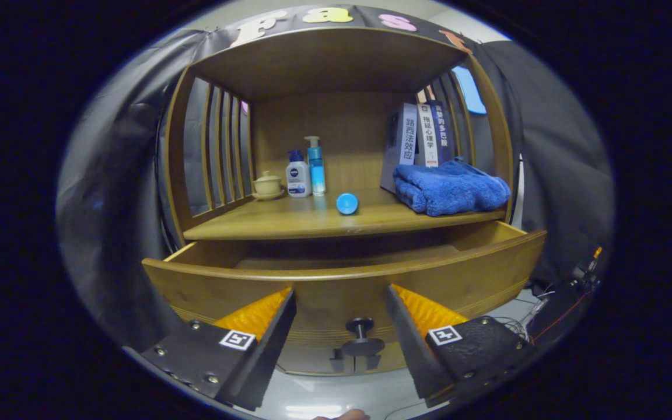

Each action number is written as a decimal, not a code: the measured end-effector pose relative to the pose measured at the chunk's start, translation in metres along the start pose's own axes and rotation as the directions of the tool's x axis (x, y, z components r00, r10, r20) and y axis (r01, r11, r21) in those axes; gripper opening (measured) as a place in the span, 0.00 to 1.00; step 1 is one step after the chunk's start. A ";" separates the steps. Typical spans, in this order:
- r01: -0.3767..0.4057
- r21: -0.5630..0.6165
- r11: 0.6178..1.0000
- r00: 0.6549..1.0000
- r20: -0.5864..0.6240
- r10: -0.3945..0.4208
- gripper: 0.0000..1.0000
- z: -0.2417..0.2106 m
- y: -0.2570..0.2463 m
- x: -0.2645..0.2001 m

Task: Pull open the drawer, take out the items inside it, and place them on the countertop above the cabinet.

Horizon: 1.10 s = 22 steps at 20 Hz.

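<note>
Jaws apart before the knob [360, 333] of the open drawer [342, 280]

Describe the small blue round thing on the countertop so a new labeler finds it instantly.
Start at the wooden cabinet, whose drawer is pulled open just beyond the open gripper. On the countertop above it, look between the two pump bottles at the back and the folded blue towel. The blue ball sits alone near the front edge: the only small, round, glossy thing there.

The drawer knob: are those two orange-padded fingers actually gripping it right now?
Apart. In the gripper view the knob sits in the open gap of the gripper, drawer front showing either side of it.
</note>
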State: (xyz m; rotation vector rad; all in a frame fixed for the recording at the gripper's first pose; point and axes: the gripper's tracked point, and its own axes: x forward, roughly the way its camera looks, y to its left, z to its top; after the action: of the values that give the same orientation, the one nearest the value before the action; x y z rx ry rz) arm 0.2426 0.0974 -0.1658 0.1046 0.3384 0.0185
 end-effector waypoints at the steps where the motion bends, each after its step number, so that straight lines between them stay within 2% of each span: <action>1: -0.001 0.002 1.000 1.000 -0.001 0.001 0.93 0.001 0.000 0.005; 13: 0.007 -0.006 1.000 1.000 -0.010 -0.007 0.93 0.017 0.006 0.060; 22: 0.003 -0.007 1.000 1.000 -0.016 -0.003 0.93 0.022 0.006 0.077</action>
State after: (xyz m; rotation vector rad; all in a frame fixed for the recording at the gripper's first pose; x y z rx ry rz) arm 0.3223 0.1035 -0.1698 0.0972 0.3543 0.0177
